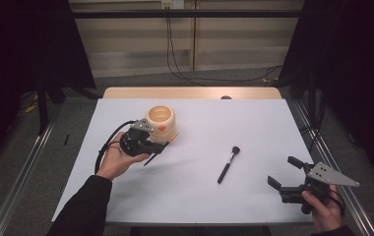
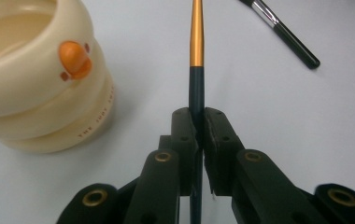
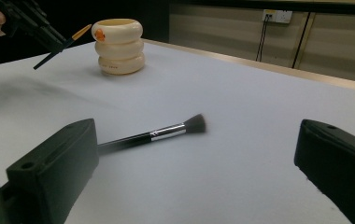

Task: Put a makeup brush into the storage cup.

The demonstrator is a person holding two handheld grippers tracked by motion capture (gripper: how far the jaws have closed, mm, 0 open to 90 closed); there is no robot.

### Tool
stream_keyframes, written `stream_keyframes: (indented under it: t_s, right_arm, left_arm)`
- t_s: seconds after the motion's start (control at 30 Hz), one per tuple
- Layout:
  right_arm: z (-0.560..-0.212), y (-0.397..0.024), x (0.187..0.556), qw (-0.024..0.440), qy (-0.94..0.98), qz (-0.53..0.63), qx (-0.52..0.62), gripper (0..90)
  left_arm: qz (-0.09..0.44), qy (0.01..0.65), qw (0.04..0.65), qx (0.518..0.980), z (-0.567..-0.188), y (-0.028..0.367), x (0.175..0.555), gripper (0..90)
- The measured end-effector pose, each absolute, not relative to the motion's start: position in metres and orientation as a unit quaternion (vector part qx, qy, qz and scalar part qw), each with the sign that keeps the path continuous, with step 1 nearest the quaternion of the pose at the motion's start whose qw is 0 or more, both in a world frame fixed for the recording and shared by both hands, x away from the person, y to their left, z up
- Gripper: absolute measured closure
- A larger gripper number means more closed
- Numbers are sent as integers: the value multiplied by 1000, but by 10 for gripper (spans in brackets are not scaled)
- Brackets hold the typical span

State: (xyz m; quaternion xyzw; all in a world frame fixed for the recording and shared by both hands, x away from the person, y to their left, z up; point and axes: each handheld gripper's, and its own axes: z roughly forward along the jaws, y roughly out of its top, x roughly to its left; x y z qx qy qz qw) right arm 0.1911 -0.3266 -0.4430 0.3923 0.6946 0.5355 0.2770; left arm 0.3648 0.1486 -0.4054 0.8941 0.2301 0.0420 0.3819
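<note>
Nearest, the right gripper point(image 1: 282, 174) rests low at the tabletop point(image 1: 195, 196) edge, fingers point(image 3: 54, 163) wide apart, likely waiting. Ahead of it lies a black makeup brush point(image 1: 228, 164), untouched. Farther off, the left gripper point(image 1: 161, 147) has its fingers point(image 2: 185, 135) clamped on a thin orange-and-dark brush point(image 2: 197, 60), seemingly bound for the cream duck-faced holder point(image 1: 161, 120) just beside.
</note>
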Motion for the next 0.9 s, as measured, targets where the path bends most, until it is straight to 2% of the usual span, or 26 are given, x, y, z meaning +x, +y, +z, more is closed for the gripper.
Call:
stream_keyframes:
  t_s: [0.23, 0.57, 0.9]
  right_arm:
    - [-443, -327, 191, 278, 697, 535, 389, 0]
    - [-443, -327, 191, 276, 696, 536, 390, 0]
    - [-443, -327, 191, 277, 696, 536, 390, 0]
  left_arm:
    - [56, 234, 397, 886, -404, 150, 359, 836]
    - [85, 253, 469, 842, -399, 157, 354, 837]
    - [114, 242, 524, 809, -395, 162, 347, 837]
